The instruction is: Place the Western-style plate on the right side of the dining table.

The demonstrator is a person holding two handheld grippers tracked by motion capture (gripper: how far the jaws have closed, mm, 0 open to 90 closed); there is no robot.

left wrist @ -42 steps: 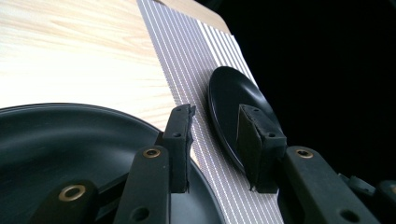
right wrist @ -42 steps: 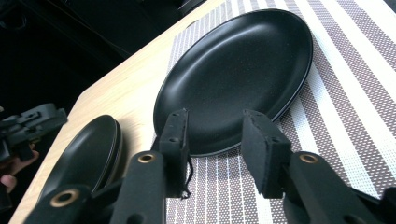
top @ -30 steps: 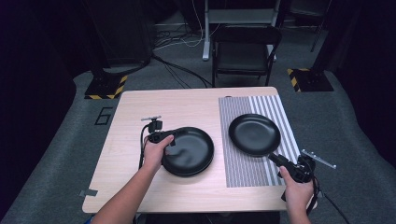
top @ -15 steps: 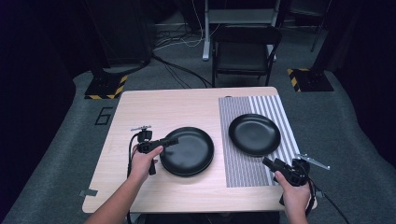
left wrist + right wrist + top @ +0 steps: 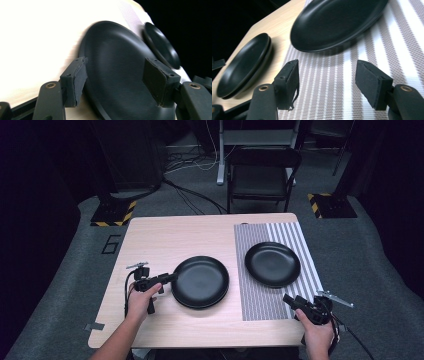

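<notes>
A stack of two black plates (image 5: 200,281) lies on the wooden table (image 5: 165,240). A single black plate (image 5: 272,264) rests on the striped mat (image 5: 300,240) to its right. My left gripper (image 5: 171,278) points at the stack's left rim, jaws open. In the left gripper view the stack (image 5: 120,75) lies just beyond the left gripper (image 5: 115,82), with the single plate (image 5: 161,45) farther off. My right gripper (image 5: 289,299) is open over the mat, a short way from the single plate's near rim. The right gripper view has that plate (image 5: 337,22) ahead of the right gripper (image 5: 327,85) and the stack (image 5: 244,65) at left.
A dark folding chair (image 5: 262,175) stands behind the table's far edge, with cables (image 5: 195,195) on the floor. A piece of tape (image 5: 94,326) sticks to the table's near left corner. Bare wood stretches across the table's far left.
My left gripper has drawn back to the left, off the stack's rim. My right gripper has pulled back toward the near edge, away from the single plate. Neither plate has moved.
</notes>
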